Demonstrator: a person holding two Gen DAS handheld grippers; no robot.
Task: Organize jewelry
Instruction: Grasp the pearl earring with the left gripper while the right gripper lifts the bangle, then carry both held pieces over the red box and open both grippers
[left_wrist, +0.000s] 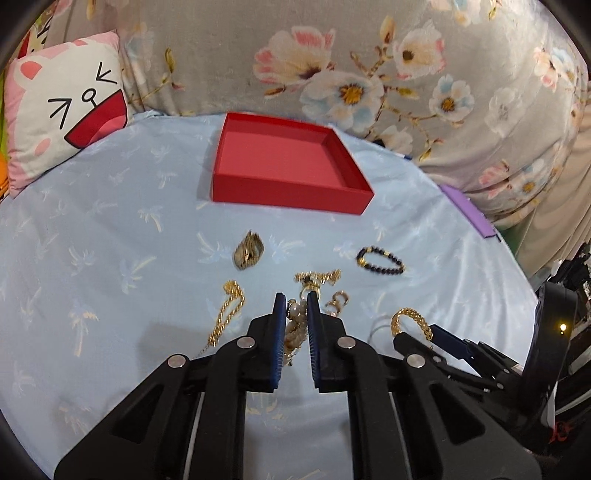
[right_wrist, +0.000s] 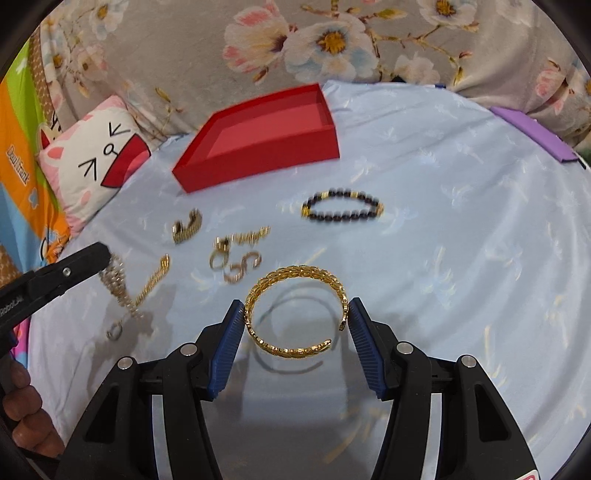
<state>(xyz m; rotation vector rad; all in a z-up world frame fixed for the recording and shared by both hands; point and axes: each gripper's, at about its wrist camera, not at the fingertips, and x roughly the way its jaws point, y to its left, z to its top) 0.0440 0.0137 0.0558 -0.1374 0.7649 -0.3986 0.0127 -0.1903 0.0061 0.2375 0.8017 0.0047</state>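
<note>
left fingers (left_wrist: 296, 300) pinching pearl chain (left_wrist: 297, 325), right fingers (right_wrist: 297, 308) clamping gold cuff (right_wrist: 295, 312)

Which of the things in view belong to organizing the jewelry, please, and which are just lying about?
Belongs:
red box
gold cuff
pearl strand
beaded bracelet
gold chain
rings

Lying about:
cat cushion
purple book
floral blanket

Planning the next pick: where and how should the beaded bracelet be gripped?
Grip the beaded bracelet across its short width, one pad outside each long bead row, coming from above. It lies flat as an elongated oval, apart from the other jewelry, so its narrow span probably suits the jaws.
</note>
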